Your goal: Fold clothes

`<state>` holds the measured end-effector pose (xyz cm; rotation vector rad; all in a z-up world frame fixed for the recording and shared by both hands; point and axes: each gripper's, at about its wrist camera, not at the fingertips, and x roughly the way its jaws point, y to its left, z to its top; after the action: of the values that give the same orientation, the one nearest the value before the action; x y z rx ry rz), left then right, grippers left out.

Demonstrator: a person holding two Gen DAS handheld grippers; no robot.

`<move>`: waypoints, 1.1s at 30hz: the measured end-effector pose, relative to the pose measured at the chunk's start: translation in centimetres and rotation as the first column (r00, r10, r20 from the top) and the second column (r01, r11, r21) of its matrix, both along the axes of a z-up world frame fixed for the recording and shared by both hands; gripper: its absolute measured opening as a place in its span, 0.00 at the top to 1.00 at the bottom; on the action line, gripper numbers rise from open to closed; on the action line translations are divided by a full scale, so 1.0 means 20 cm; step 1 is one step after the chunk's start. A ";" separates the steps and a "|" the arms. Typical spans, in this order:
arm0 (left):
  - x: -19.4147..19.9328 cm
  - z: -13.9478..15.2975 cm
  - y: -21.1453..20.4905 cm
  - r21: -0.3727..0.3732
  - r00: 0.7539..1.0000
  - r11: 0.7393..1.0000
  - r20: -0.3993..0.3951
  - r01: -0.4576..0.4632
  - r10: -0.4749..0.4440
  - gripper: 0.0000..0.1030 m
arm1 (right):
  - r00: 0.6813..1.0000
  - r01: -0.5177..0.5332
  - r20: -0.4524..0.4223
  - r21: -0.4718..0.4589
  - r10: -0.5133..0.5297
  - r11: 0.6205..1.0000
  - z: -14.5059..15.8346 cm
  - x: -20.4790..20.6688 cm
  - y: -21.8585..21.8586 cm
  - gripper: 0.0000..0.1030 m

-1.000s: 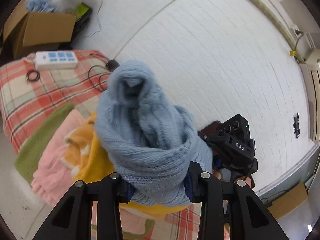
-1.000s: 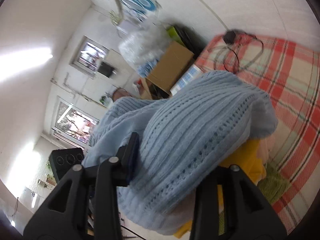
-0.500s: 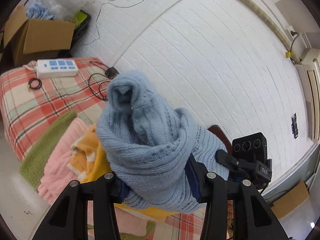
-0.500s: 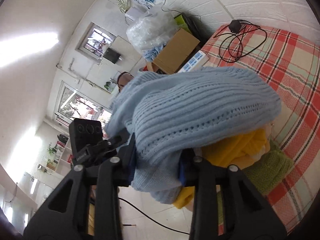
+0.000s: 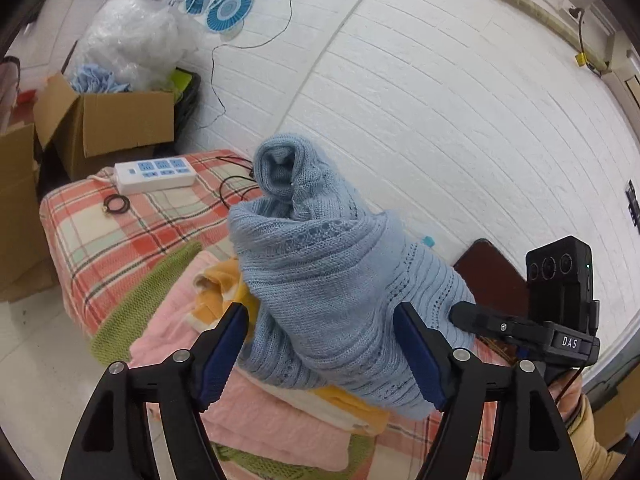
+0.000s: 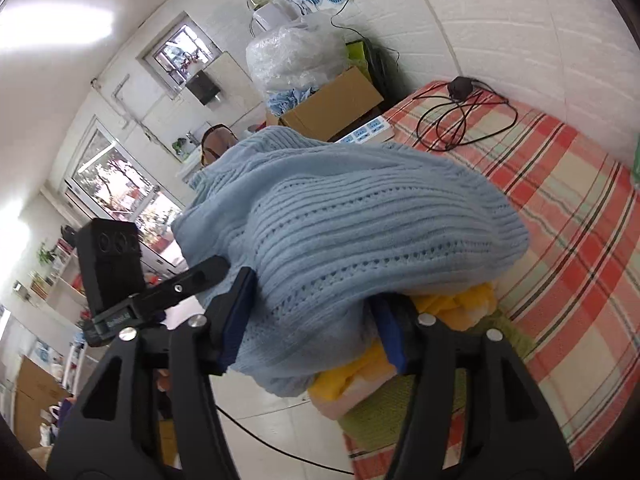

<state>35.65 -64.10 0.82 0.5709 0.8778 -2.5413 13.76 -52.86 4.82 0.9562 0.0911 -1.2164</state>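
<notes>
A light blue knit sweater [image 5: 328, 264] sits bundled on top of a stack of folded clothes: a yellow piece [image 5: 224, 280], a pink one [image 5: 172, 320] and a green knit [image 5: 148, 280]. My left gripper [image 5: 324, 344] is open, its blue pads standing on either side of the bundle with a small gap on the left. In the right wrist view the sweater [image 6: 360, 232] bulges over my right gripper [image 6: 312, 320], which is also open, its pads spread around the lower edge. The yellow piece [image 6: 452, 308] shows beneath.
The stack rests on a table with a red plaid cloth [image 5: 120, 232], [image 6: 560, 208]. On it lie a white power strip [image 5: 156, 170] and black cables [image 6: 460, 120]. A cardboard box [image 5: 120, 120] and a white brick wall [image 5: 440, 120] stand behind.
Both grippers have opened wider around the blue sweater and drawn back a little. The bundle has settled lower onto the stack.
</notes>
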 end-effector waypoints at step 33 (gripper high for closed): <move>-0.08 0.15 0.58 -0.379 0.978 0.920 0.131 -0.101 0.161 0.00 | 0.909 0.021 -0.405 -0.188 -0.097 0.982 0.04 0.17 0.47 0.22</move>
<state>33.98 -52.55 3.72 0.5631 0.3501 -2.4113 17.21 -43.55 5.55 0.5351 0.2841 -1.4446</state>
